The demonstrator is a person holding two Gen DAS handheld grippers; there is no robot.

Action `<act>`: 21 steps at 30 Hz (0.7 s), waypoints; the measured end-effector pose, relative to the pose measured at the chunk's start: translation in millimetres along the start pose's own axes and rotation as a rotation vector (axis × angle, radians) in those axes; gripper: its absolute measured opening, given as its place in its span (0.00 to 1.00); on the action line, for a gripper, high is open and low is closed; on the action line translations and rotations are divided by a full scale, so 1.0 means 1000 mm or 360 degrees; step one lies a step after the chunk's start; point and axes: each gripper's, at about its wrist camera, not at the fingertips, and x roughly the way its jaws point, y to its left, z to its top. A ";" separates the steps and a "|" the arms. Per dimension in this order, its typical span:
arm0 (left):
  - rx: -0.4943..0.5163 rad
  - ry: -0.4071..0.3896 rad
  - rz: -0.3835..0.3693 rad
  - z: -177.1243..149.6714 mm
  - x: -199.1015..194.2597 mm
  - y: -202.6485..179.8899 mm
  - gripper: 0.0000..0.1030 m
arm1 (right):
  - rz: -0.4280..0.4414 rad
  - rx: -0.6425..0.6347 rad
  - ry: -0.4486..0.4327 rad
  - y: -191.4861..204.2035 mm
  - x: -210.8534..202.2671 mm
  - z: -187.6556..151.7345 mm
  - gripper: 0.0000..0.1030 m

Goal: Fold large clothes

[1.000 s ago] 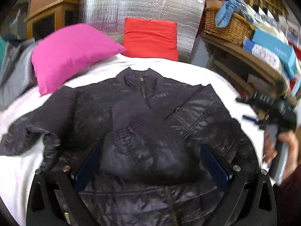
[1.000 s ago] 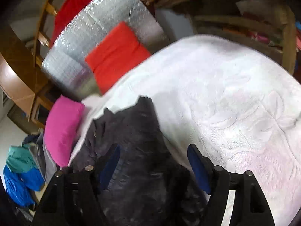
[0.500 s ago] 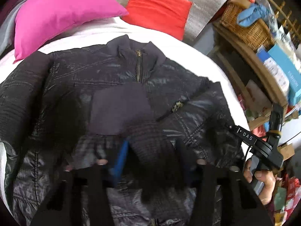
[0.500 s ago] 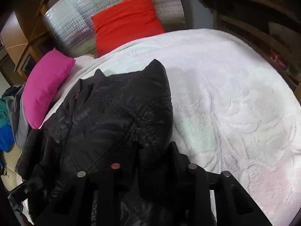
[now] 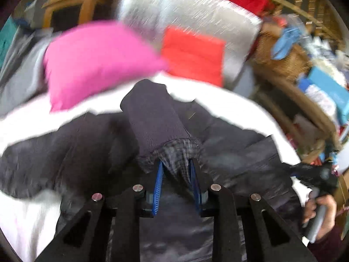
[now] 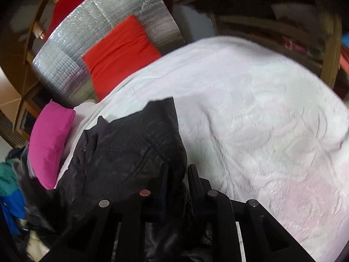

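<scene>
The black jacket lies on the white bed. The left gripper is closing on its checked sleeve lining; only the right view shows the right gripper closing on the jacket's edge

**No legible writing in either view**

Nothing can be read. In the left wrist view the light blue cardboard boxes on the wooden shelf at the right carry faint markings, but motion blur smears them beyond reading. The right wrist view shows no lettering, labels, brand marks or numbers on any surface.
</scene>
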 end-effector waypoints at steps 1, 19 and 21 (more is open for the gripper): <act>-0.0055 0.0079 0.0008 -0.003 0.007 0.011 0.26 | 0.0010 0.0008 0.0013 0.001 0.001 -0.001 0.19; -0.0651 0.0400 -0.0420 -0.039 -0.013 0.083 0.71 | 0.0001 0.0027 0.0120 0.017 0.029 -0.009 0.73; -0.0614 0.0313 -0.0427 -0.035 -0.024 0.081 0.74 | -0.0028 0.0010 0.0146 0.018 0.034 -0.010 0.58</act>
